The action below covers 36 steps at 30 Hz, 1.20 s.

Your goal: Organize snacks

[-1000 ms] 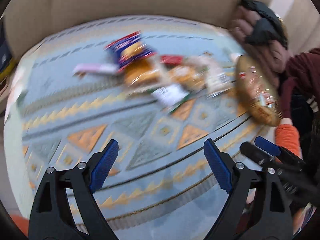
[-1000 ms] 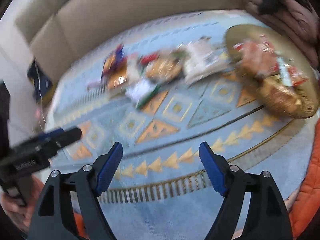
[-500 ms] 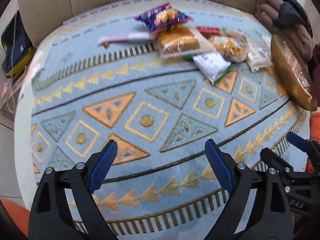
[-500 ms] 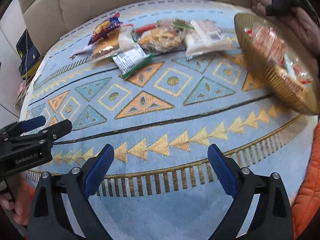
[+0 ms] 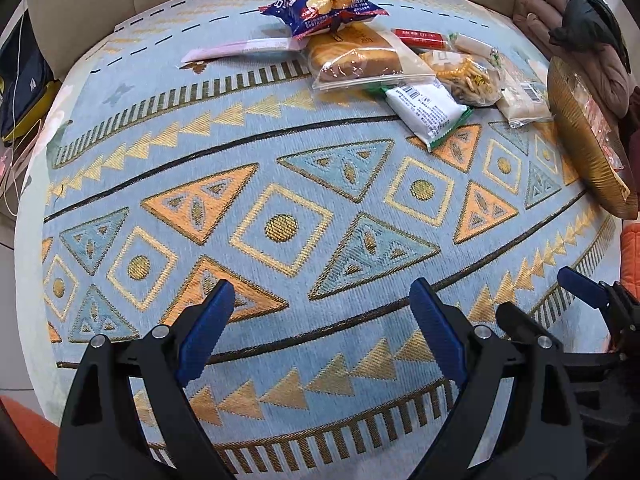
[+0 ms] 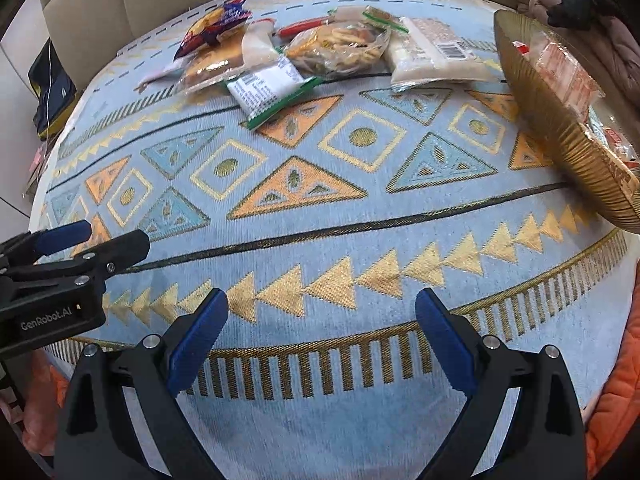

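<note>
**Two wrist views over one patterned cloth**

My left tool (image 5: pixel 322 330) carries a fisheye camera that looks forward along its two fingers and steeply down on the patterned cloth (image 5: pixel 280 224), from close above its near edge. My right tool (image 6: pixel 322 338) carries the same kind of camera, held just beside it and facing the same way, set a little further right. Both views share the cloth, the heap of snack packets (image 5: pixel 384 64) at the far side and the gold basket (image 5: pixel 580 144) at the right rim. Each camera also catches the other tool at its edge: the right one low right in the left view, the left one low left in the right view.
</note>
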### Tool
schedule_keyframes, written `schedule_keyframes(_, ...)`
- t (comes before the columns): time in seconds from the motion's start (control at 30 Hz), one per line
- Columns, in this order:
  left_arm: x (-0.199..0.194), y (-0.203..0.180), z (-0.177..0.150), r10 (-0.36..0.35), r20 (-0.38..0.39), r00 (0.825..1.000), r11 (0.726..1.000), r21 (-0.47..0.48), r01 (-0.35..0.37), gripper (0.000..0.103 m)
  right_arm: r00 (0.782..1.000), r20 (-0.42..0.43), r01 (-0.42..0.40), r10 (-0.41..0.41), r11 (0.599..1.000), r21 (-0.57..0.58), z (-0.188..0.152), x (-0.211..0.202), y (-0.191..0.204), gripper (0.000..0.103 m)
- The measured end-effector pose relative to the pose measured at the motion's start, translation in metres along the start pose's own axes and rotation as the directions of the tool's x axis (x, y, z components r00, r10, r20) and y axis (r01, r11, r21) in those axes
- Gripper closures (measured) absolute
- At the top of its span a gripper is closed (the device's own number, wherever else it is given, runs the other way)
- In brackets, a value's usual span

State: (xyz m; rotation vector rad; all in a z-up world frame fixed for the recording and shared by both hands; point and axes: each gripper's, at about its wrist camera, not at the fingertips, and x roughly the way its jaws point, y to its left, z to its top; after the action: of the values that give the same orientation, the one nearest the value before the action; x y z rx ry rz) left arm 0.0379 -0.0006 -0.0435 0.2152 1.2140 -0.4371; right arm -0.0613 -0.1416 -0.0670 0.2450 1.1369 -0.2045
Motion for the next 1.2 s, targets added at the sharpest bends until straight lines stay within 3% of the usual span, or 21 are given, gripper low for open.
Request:
schedule_keyframes(0.23, 0.006, -0.002, 0.000, -0.006, -0.025, 1.000, 1.000, -0.001, 0.006, 0.014, 0.999, -0.028, 0.043, -0.044, 0.998, -0.048, -0.005, 0.014, 0.008, 0.005)
schedule_keyframes(0.63, 0.018, 0.006, -0.001, -0.021, -0.076, 0.997, 0.999, -0.030, 0.019, 0.014, 0.999, -0.020, 0.039, -0.040, 0.997, -0.059, -0.005, 0.020, 0.011, 0.005)
schedule_keyframes(0.77, 0.005, 0.021, 0.003, -0.056, -0.061, 0.997, 0.994, -0.099, 0.050, 0.015, 1.000, -0.008, 0.016, -0.017, 0.999, -0.048, -0.006, 0.011, 0.005, 0.006)
schedule_keyframes(0.87, -0.017, 0.036, 0.025, -0.081, -0.030, 0.996, 0.987, -0.138, 0.077, 0.016, 0.999, 0.032, -0.042, 0.043, 0.999, -0.019, 0.001, -0.004, -0.003, 0.013)
schedule_keyframes(0.97, -0.040, 0.047, 0.060, -0.014, 0.037, 0.999, 0.999, -0.046, 0.016, 0.016, 0.994, 0.072, -0.076, 0.077, 0.997, -0.012, 0.021, -0.018, -0.008, 0.019)
schedule_keyframes(1.03, -0.045, 0.050, 0.092, -0.021, 0.063, 0.998, 0.997, 0.078, 0.016, 0.016, 0.990, 0.092, -0.100, 0.102, 0.995, -0.030, 0.040, -0.024, -0.006, 0.020)
schedule_keyframes(1.13, -0.033, 0.049, 0.128, -0.001, 0.073, 0.997, 0.953, 0.303, -0.022, 0.017, 0.988, 0.110, -0.103, 0.112, 0.991, -0.088, 0.066, -0.021, 0.000, 0.020)
schedule_keyframes(1.2, -0.017, 0.051, 0.140, 0.007, 0.061, 0.998, 0.919, 0.393, -0.030, 0.021, 0.986, 0.111, -0.115, 0.128, 0.987, -0.116, 0.082, -0.012, 0.002, 0.020)
